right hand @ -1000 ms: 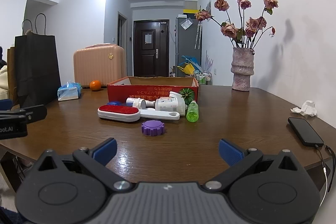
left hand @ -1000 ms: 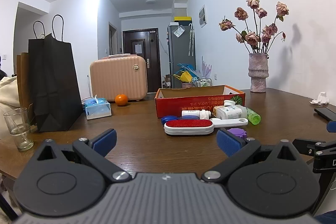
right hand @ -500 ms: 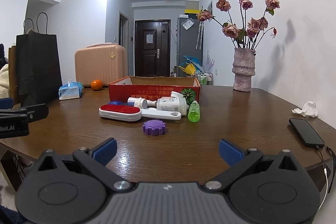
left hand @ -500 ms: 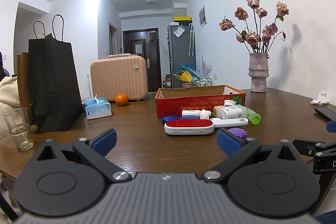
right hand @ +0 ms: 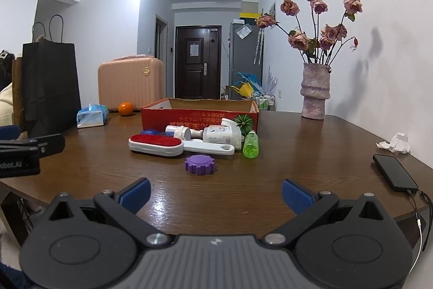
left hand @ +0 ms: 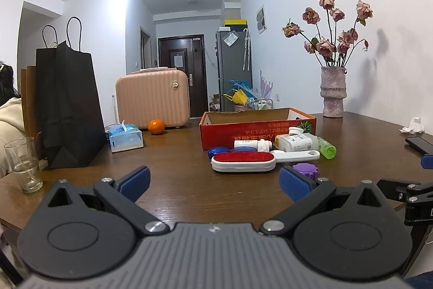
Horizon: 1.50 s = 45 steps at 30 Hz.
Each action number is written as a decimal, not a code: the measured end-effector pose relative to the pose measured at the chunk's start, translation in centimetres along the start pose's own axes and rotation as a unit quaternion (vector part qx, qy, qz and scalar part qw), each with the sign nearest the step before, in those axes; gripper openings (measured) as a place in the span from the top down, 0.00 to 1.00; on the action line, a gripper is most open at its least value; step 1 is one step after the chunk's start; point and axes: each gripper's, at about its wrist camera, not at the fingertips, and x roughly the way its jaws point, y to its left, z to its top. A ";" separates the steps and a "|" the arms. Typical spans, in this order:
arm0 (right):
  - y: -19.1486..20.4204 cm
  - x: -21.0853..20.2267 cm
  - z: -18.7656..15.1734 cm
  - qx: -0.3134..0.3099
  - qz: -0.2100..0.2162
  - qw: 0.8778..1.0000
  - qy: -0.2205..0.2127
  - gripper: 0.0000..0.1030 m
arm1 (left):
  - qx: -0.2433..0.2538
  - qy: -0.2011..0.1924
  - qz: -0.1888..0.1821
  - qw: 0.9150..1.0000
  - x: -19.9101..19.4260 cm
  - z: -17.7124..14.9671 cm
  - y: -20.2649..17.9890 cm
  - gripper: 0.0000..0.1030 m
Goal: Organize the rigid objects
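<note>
Brown wooden table (right hand: 297,153) ahead; both my grippers, left (left hand: 213,180) and right (right hand: 215,191), gape empty. At twelve o'clock, the purple cap (right hand: 199,164) looks light, stiff; I'd pinch its ridged rim.

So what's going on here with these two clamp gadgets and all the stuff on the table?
A person holds a two-finger gripper in each hand, tidying small items. Both the left gripper and the right gripper hover with jaws open and empty above the brown wooden table. A red-and-white lint brush, purple ridged cap, small green bottle and white bottles lie in front of the open red cardboard box; nothing has been picked up yet.
</note>
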 end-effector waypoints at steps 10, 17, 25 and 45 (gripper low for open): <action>0.7 0.8 -0.8 -0.016 0.026 0.999 0.014 0.00 | 0.002 0.003 0.009 1.000 1.6 -0.4 0.5 0.00; -0.9 4.5 -0.5 0.036 0.054 0.996 0.056 0.00 | 0.001 0.041 0.011 0.999 5.8 -0.7 1.2 0.00; -1.0 11.5 2.3 -0.002 0.079 0.995 0.056 0.00 | 0.000 0.094 -0.008 0.996 11.8 -0.1 1.0 0.00; -3.1 22.2 3.7 -0.031 0.097 0.982 0.157 0.56 | 0.015 0.134 -0.097 0.986 26.9 4.9 -5.0 0.25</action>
